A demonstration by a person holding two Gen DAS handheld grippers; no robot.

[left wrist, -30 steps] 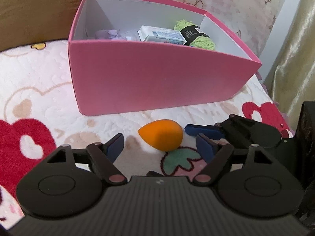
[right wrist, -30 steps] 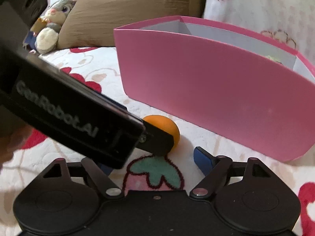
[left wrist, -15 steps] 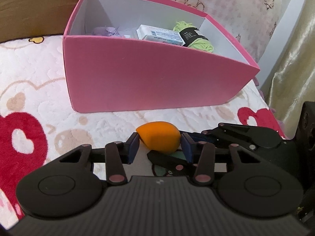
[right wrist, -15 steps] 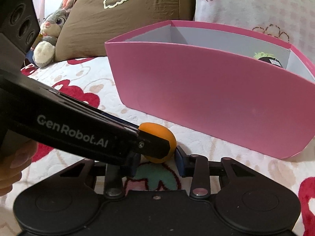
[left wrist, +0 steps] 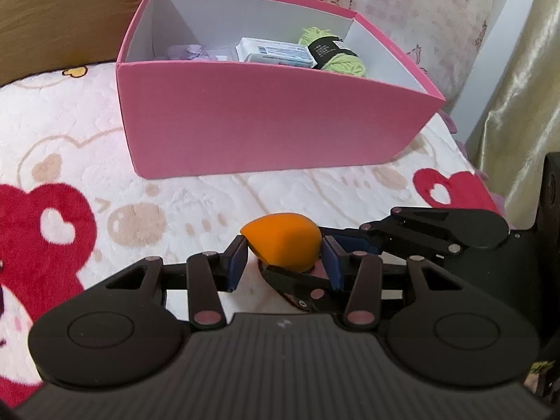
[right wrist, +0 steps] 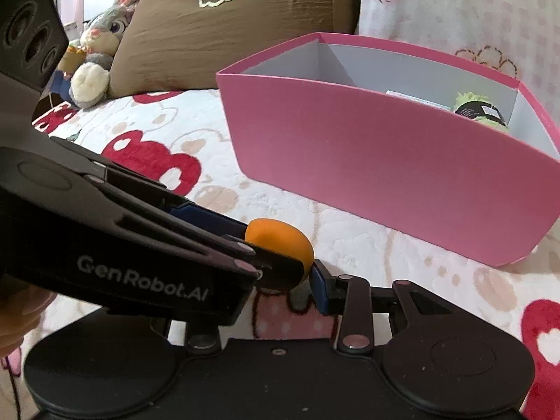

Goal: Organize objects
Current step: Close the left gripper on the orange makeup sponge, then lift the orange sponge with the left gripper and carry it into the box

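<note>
Already three things sit in the pink box [left wrist: 266, 119] at the far side of the bed [left wrist: 70, 133]: a green yarn ball [left wrist: 341, 61], a white packet [left wrist: 273, 52] and something lilac [left wrist: 185, 50]. Left to stow, as far as I can see, is the orange sponge [left wrist: 283, 243]. My left gripper [left wrist: 284, 262] has just closed on it, blue pads pressing both sides. My right gripper [right wrist: 280, 280] has also just narrowed around the same sponge from the other side; its visible pad touches it. I judge the sponge is held just above the blanket, near the box's front wall; the lift over the rim and the drop remain.
</note>
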